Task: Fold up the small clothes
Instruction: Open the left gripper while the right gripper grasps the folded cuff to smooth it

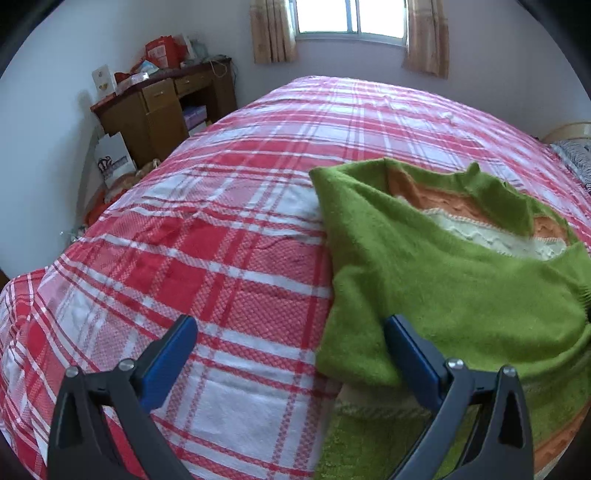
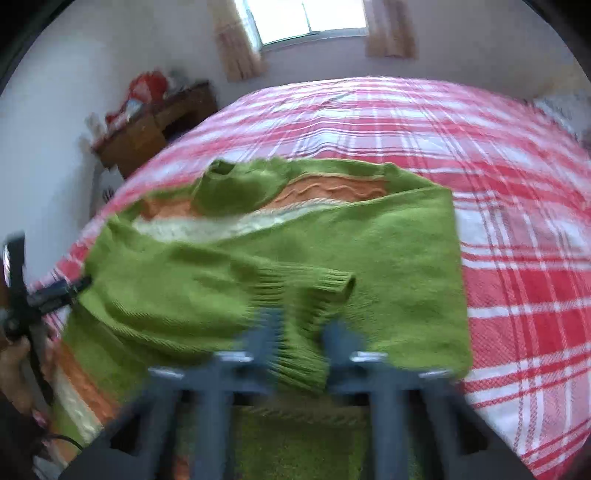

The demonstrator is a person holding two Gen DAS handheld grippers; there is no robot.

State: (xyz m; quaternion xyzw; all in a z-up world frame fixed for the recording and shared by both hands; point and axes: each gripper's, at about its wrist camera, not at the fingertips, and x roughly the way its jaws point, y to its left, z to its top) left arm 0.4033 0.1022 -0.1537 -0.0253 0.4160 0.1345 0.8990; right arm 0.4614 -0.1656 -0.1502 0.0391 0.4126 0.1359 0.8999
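Observation:
A small green knit sweater (image 2: pixel 332 251) with orange and cream stripes lies on a red and white plaid bed (image 2: pixel 517 258), both sleeves folded in over the body. In the left wrist view the sweater (image 1: pixel 443 280) lies at the right, and my left gripper (image 1: pixel 291 332) is open and empty, its right finger touching the sweater's left edge. My right gripper (image 2: pixel 301 332), blurred by motion, has its fingers close together around the ribbed cuff (image 2: pixel 306 354) of the left sleeve. The left gripper also shows in the right wrist view (image 2: pixel 55 291) at the sweater's left edge.
A wooden desk (image 1: pixel 162 107) with clutter stands at the far left by the wall. A paper bag (image 1: pixel 112 158) sits on the floor beside it. A window with curtains (image 1: pixel 351 22) is behind the bed. A patterned pillow (image 1: pixel 576 155) lies at the far right.

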